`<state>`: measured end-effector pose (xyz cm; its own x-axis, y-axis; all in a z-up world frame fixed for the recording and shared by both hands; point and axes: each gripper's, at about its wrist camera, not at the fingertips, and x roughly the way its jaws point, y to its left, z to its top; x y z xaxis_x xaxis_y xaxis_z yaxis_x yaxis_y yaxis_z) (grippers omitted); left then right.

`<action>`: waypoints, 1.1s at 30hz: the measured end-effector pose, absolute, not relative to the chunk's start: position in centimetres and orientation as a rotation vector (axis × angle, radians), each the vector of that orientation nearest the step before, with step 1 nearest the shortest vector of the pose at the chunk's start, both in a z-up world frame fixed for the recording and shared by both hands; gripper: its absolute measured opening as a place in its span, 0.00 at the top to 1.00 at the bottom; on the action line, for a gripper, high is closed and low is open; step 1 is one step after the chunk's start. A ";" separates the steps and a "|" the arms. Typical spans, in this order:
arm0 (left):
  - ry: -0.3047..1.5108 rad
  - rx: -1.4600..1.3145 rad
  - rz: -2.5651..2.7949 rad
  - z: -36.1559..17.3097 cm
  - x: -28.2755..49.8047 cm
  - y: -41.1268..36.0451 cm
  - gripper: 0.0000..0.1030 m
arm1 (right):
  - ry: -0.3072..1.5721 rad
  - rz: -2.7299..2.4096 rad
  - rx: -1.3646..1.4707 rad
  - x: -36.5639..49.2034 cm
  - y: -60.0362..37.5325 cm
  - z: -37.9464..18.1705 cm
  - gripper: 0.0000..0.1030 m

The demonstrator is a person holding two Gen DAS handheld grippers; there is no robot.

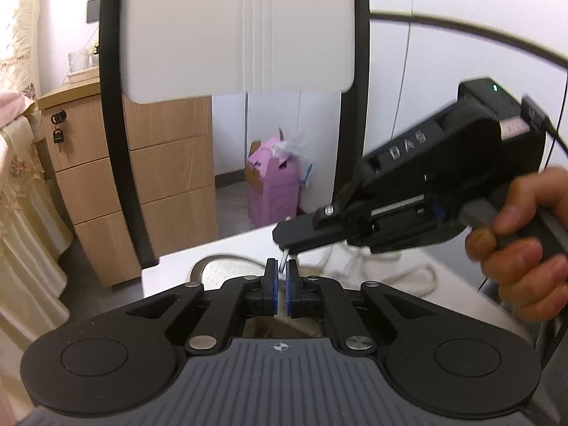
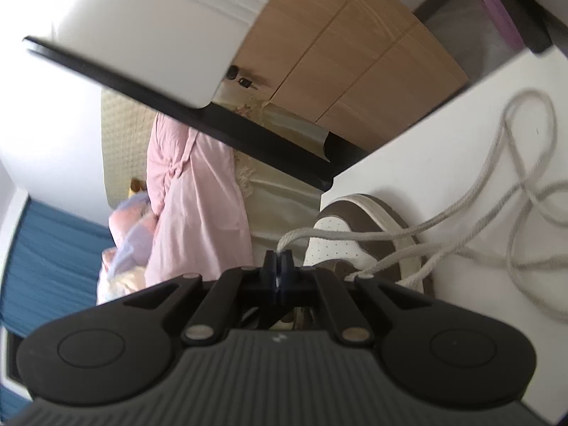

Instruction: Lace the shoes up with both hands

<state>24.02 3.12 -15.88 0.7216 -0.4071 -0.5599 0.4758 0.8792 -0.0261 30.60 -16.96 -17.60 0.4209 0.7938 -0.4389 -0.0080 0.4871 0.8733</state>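
Note:
A brown and white shoe (image 2: 355, 227) lies on the white table (image 2: 461, 135), and its toe (image 1: 227, 269) shows just beyond my left gripper (image 1: 282, 266). The thick pale lace (image 2: 514, 184) trails off it in loose loops. My right gripper (image 2: 278, 257) is shut on the lace close to its end. In the left wrist view that right gripper (image 1: 284, 239) reaches in from the right, held by a hand (image 1: 522, 248). The clear lace tip (image 1: 283, 264) hangs down from it between the left gripper's blue pads, which stand closed on it with only a sliver of gap.
A white chair back with a black frame (image 1: 230, 28) stands just past the table edge. Behind it are a wooden drawer cabinet with keys (image 1: 142, 177) and a pink box (image 1: 271, 184) on the floor. Pink cloth (image 2: 191, 195) hangs off to the left.

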 end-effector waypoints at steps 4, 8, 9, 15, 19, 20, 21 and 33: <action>0.594 0.222 -0.494 -16.6 23.5 2.4 0.94 | 1.066 0.571 0.991 30.4 -16.7 -18.9 0.97; 0.600 0.232 -0.508 -16.8 23.5 2.1 0.94 | 1.066 0.488 0.962 30.0 -17.3 -19.2 0.97; 0.598 0.244 -0.509 -16.8 23.4 2.0 0.94 | 1.058 0.465 0.955 30.0 -17.7 -19.1 0.97; 0.608 0.289 -0.517 -17.3 23.4 1.2 0.94 | 1.036 0.441 0.901 29.6 -18.1 -18.8 0.97; 0.633 0.299 -0.524 -17.6 23.5 0.7 0.94 | 1.015 0.437 0.846 29.4 -17.6 -18.4 0.97; 0.635 0.305 -0.525 -17.7 23.5 0.6 0.94 | 1.011 0.441 0.823 29.4 -17.4 -18.2 0.97; 0.636 0.311 -0.525 -17.8 23.5 0.5 0.94 | 1.009 0.443 0.803 29.5 -17.2 -18.1 0.97; 0.659 0.299 -0.514 -18.2 24.1 0.2 0.93 | 0.944 0.509 0.459 28.7 -14.2 -16.1 0.97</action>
